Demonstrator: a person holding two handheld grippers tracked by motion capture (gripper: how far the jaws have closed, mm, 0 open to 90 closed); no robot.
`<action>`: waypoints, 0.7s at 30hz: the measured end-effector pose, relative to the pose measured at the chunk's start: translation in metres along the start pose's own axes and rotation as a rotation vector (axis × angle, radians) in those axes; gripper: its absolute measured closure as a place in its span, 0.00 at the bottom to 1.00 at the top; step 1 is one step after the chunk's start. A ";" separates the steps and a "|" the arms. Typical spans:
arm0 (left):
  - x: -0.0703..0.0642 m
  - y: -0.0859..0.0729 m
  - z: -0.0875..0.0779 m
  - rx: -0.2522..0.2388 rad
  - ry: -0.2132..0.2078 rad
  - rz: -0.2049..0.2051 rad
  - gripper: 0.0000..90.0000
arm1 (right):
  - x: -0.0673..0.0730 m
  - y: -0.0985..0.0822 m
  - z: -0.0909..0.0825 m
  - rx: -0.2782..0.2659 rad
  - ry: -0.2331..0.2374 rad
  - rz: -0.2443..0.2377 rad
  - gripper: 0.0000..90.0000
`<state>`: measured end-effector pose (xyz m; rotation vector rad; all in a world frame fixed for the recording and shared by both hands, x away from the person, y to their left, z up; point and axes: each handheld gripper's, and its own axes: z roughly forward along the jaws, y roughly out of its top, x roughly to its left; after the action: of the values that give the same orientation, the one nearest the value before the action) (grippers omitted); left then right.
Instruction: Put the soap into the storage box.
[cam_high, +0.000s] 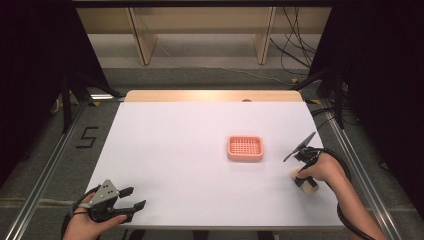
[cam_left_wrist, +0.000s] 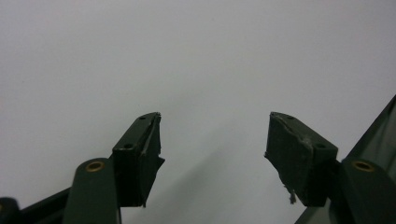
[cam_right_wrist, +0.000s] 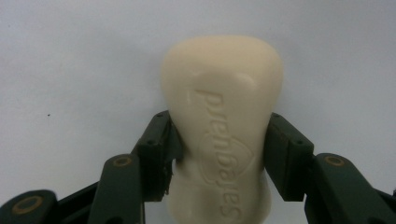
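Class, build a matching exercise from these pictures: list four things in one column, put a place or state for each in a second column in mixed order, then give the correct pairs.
Column one:
1. left gripper
2. right gripper
3. soap bar
4. pink soap dish

Column two:
A. cream-coloured, clamped between two black jaws
B. lies apart from both hands, right of the table's middle
C. jaws spread wide with nothing between them
D. shut on an object at the table's right edge

Pairs: 1-C, 2-D, 3-A, 4-B

Wooden shelving (cam_high: 145, 42), cables (cam_high: 295, 45), perhaps floor tape (cam_high: 87, 137).
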<state>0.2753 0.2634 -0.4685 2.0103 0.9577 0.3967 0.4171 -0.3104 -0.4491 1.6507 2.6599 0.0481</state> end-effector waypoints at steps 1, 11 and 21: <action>0.000 0.000 0.000 0.000 0.000 -0.001 0.39 | 0.000 0.000 0.000 0.001 0.000 0.002 0.54; 0.000 0.000 0.000 -0.001 -0.003 -0.001 0.39 | 0.000 -0.002 0.002 -0.008 -0.002 0.004 0.56; 0.002 0.001 0.000 0.005 0.004 0.033 0.39 | 0.003 -0.010 0.002 -0.055 -0.011 0.026 0.56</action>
<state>0.2765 0.2647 -0.4678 2.0328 0.9300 0.4173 0.4065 -0.3119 -0.4512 1.6644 2.6045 0.1101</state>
